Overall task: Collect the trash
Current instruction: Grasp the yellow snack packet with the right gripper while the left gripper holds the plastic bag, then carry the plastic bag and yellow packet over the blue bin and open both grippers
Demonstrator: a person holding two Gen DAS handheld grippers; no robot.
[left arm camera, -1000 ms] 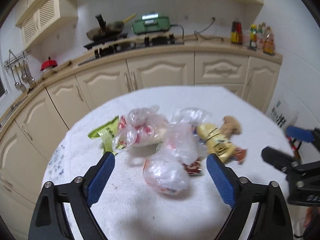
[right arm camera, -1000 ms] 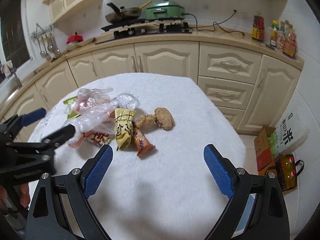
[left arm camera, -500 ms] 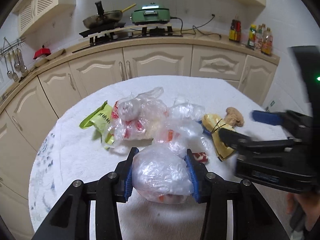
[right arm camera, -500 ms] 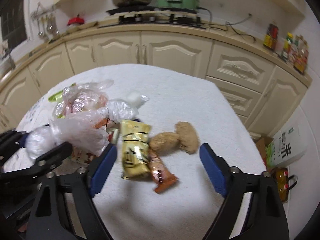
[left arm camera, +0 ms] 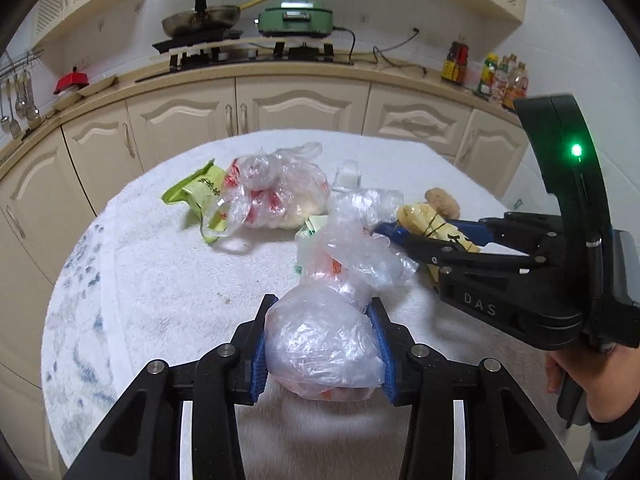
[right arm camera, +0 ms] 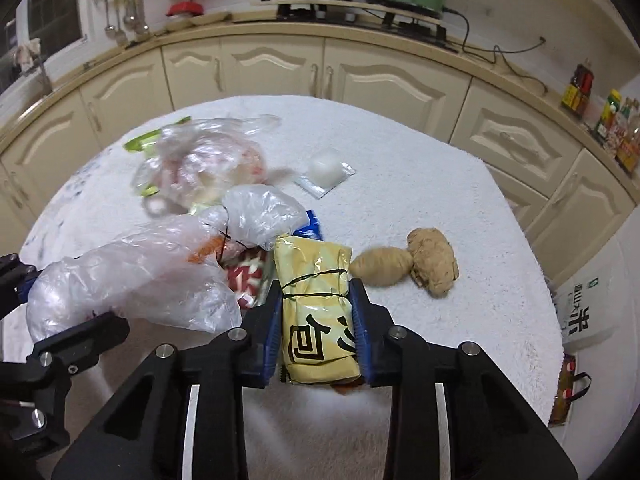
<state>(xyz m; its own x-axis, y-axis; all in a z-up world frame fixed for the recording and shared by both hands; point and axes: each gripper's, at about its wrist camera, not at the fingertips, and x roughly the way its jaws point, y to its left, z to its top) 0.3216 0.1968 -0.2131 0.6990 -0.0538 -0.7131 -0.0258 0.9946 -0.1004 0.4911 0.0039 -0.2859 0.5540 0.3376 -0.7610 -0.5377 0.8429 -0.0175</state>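
My left gripper is shut on a clear plastic bag of scraps at the near side of the white-covered table; the bag also shows in the right wrist view. My right gripper is shut on a yellow snack packet bound with black bands, just right of that bag; the packet also shows in the left wrist view. A larger clear bag with red-and-white contents, a green wrapper and two ginger pieces lie on the table.
A small clear packet with a white lump lies farther back. Cream cabinets with a stove, pan and green cooker curve behind the table. A printed bag stands on the floor at the right.
My left gripper closed on the clear plastic bag. My right gripper moved in to the yellow packet and closed on it.
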